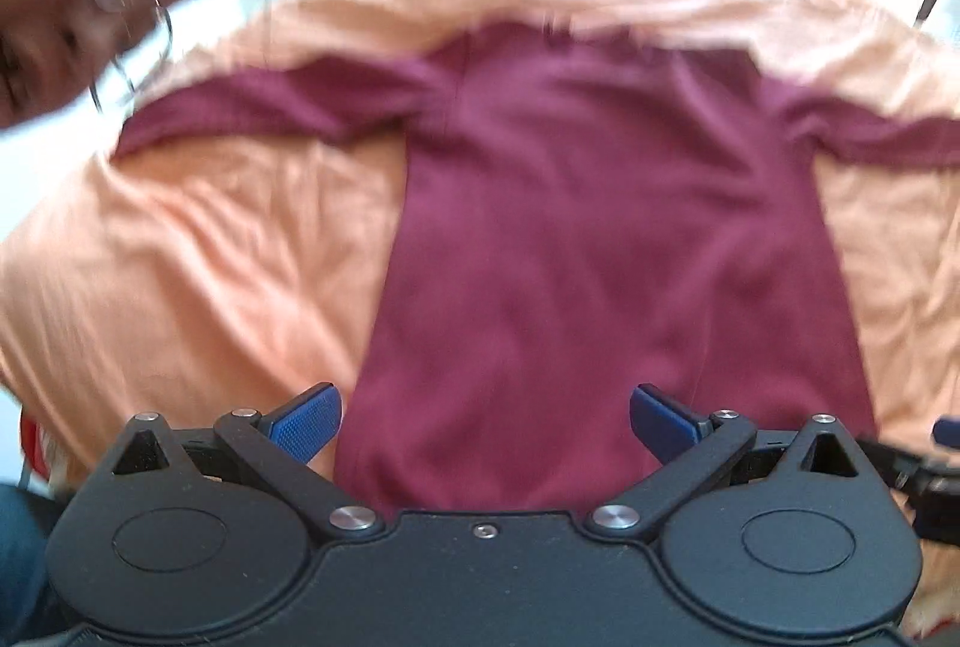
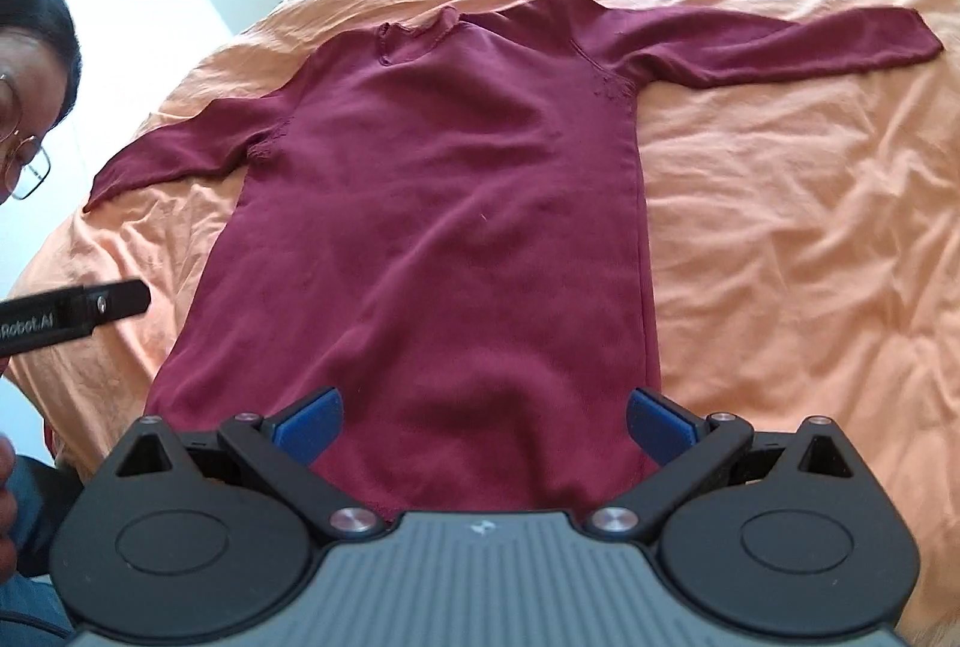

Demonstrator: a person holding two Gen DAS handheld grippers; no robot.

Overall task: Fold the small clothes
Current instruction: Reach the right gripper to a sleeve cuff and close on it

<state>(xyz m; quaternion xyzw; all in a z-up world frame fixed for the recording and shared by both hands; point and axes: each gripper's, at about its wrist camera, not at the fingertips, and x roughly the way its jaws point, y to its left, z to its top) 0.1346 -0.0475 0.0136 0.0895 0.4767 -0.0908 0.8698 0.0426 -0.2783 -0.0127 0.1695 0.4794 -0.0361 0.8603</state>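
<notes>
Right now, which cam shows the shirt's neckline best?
Right wrist: the maroon shirt is sharp, with the neckline clearly outlined. Left wrist shows the same shirt motion-blurred, its neckline smeared.

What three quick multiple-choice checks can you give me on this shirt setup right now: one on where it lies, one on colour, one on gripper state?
1. Where does the shirt lie?
A. Spread flat on the orange bedsheet
B. Hanging from a chair
C. Bunched in a basket

2. What colour is the shirt?
A. Navy
B. Maroon
C. White

3. How do the two grippers stand?
A. Both shut on a sleeve
B. Left shut on the hem, right open
C. Both open, holding nothing

Answers:
1. A: the shirt is laid out on the orange bedsheet, both sleeves out to the sides.
2. B: the cloth is dark maroon in both wrist views.
3. C: the left gripper and right gripper each show blue fingers wide apart near the hem, with no cloth between them.
</notes>
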